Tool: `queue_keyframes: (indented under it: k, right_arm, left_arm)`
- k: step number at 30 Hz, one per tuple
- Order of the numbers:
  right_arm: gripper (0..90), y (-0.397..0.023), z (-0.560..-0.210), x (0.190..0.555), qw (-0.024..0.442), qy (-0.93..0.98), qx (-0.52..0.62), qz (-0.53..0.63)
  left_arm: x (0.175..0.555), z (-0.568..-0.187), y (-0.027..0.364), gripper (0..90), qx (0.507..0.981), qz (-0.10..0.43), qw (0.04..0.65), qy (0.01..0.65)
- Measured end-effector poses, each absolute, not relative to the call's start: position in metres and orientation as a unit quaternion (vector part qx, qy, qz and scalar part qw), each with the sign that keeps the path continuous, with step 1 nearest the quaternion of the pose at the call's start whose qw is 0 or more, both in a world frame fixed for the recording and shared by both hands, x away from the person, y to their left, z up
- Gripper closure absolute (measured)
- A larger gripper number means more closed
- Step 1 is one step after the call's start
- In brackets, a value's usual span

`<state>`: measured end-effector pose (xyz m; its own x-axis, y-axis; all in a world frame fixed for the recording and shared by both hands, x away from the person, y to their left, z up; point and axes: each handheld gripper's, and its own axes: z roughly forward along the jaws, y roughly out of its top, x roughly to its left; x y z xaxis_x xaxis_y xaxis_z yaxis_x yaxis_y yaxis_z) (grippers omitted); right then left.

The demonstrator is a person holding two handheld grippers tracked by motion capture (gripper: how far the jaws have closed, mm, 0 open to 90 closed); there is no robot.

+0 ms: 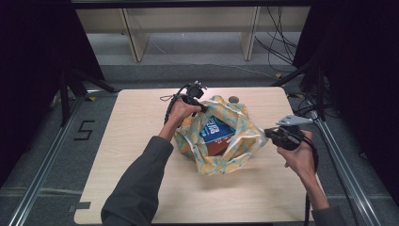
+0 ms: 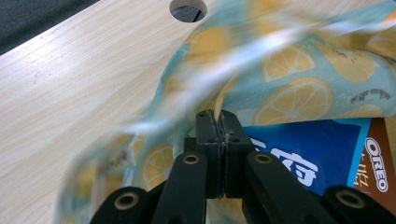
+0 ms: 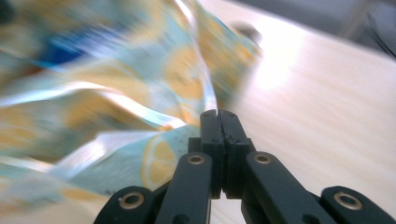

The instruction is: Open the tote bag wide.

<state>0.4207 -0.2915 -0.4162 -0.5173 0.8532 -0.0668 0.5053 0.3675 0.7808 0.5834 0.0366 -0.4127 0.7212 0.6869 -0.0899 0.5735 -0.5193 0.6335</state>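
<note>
Light wooden table [image 1: 141,141], lemon-print bag [image 1: 221,150] lying open at its centre, blue Oreo pack [image 1: 217,130] inside, left gripper [image 1: 205,108] jaws clamped on the bag's far rim, right gripper [image 1: 267,133] jaws clamped on its near-right rim.

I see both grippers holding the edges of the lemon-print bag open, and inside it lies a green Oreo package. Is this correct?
Not quite: the package is blue, not green. The left gripper view shows the blue Oreo package inside the lemon-print plastic bag. The rest holds: the left gripper and the right gripper each pinch the bag's edge.
</note>
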Motion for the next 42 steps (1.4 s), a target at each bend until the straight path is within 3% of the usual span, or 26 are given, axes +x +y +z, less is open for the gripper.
queue_keyframes:
  k: [3, 8, 12, 14, 16, 20, 24, 27, 30, 33, 36, 42]
  right_arm:
    - [90.0, -0.315, -0.450, 0.437, 0.241, 0.797, 0.462, 0.307]
    - [90.0, -0.326, -0.487, 0.459, 0.201, 0.807, 0.481, 0.277]
    - [84.4, -0.318, -0.491, 0.460, 0.193, 0.823, 0.465, 0.262]
    - [89.9, -0.316, -0.487, 0.459, 0.185, 0.823, 0.474, 0.252]
    - [90.0, -0.321, -0.490, 0.460, 0.195, 0.831, 0.475, 0.216]
    - [88.9, -0.327, -0.484, 0.457, 0.192, 0.815, 0.487, 0.250]
    - [80.4, -0.312, -0.441, 0.447, 0.224, 0.794, 0.458, 0.330]
    - [78.2, -0.291, -0.418, 0.442, 0.211, 0.783, 0.429, 0.397]
    - [76.3, -0.266, -0.413, 0.440, 0.202, 0.799, 0.396, 0.404]
    - [73.8, -0.251, -0.414, 0.440, 0.198, 0.802, 0.386, 0.411]
    - [71.8, -0.252, -0.413, 0.439, 0.198, 0.800, 0.383, 0.417]
    - [67.2, -0.261, -0.408, 0.430, 0.181, 0.795, 0.397, 0.422]
  left_arm:
    - [0.584, -0.413, 0.034, 88.5, 0.864, 0.087, 0.335, 0.366]
    - [0.587, -0.414, 0.036, 88.3, 0.871, 0.085, 0.326, 0.358]
    - [0.588, -0.415, 0.037, 87.9, 0.871, 0.085, 0.322, 0.361]
    - [0.588, -0.413, 0.039, 88.2, 0.864, 0.085, 0.334, 0.368]
    - [0.588, -0.412, 0.042, 88.4, 0.866, 0.082, 0.330, 0.367]
    - [0.587, -0.411, 0.041, 86.3, 0.866, 0.086, 0.333, 0.363]
    - [0.589, -0.416, 0.037, 78.5, 0.867, 0.104, 0.319, 0.370]
    - [0.591, -0.427, 0.035, 73.5, 0.862, 0.110, 0.315, 0.381]
    - [0.588, -0.427, 0.035, 68.0, 0.863, 0.107, 0.317, 0.378]
    - [0.577, -0.412, 0.038, 52.2, 0.861, 0.104, 0.331, 0.372]
    - [0.562, -0.392, 0.048, 43.7, 0.859, 0.102, 0.348, 0.362]
    - [0.530, -0.372, 0.072, 35.8, 0.837, 0.094, 0.394, 0.368]
